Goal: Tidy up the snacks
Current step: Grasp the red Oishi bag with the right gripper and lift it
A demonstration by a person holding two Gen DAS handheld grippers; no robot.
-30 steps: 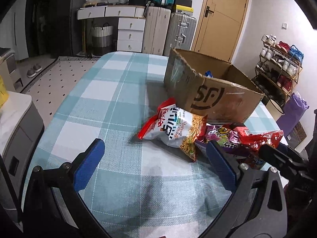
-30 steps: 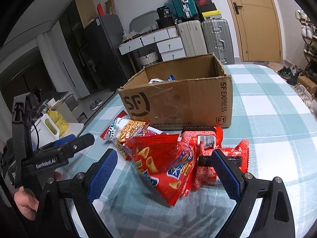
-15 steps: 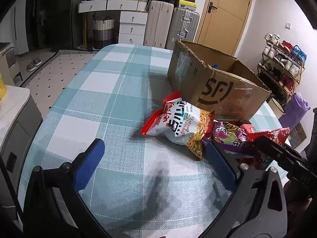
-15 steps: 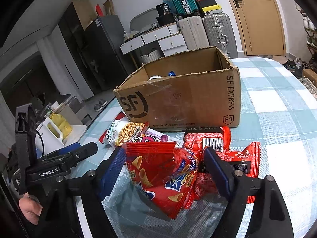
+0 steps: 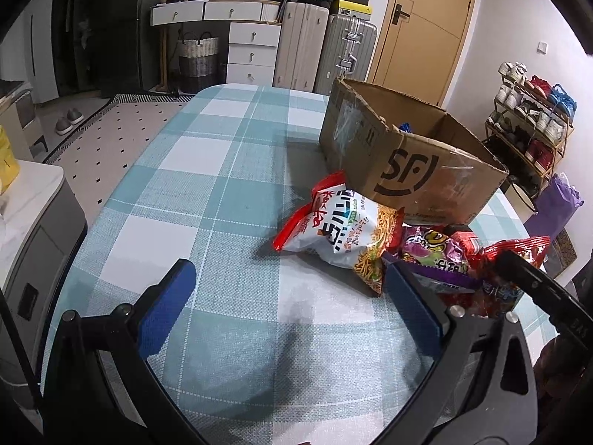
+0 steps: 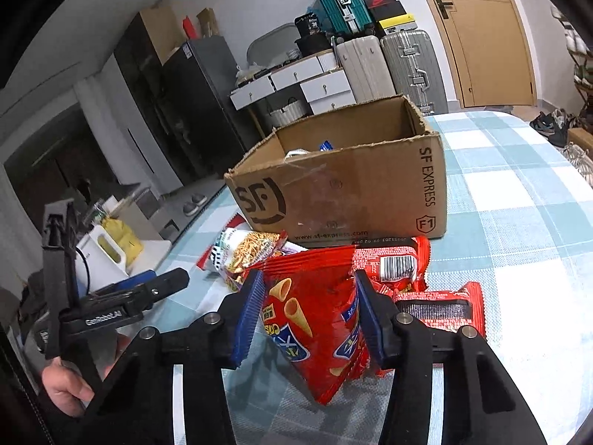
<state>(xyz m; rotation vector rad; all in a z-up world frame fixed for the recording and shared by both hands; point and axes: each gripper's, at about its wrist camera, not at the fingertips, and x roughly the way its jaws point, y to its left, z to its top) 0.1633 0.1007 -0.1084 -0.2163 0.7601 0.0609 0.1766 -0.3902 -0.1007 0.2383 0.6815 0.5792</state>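
Right hand-held gripper [image 6: 307, 315] closing on light, crinkly, slippery red snack bag [image 6: 315, 319], best pinched mid-body; left hand-held gripper [image 5: 292, 307] wide open, empty.

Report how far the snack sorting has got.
Done: the cardboard box already holds at least a couple of packets, their tops showing above its rim. In hand: the right gripper is closing its jaws on the red cone-snack bag, whose sides its pads already press. Left: the noodle-snack bag, the purple bag and two red packets lie on the table. The left gripper is open, empty.
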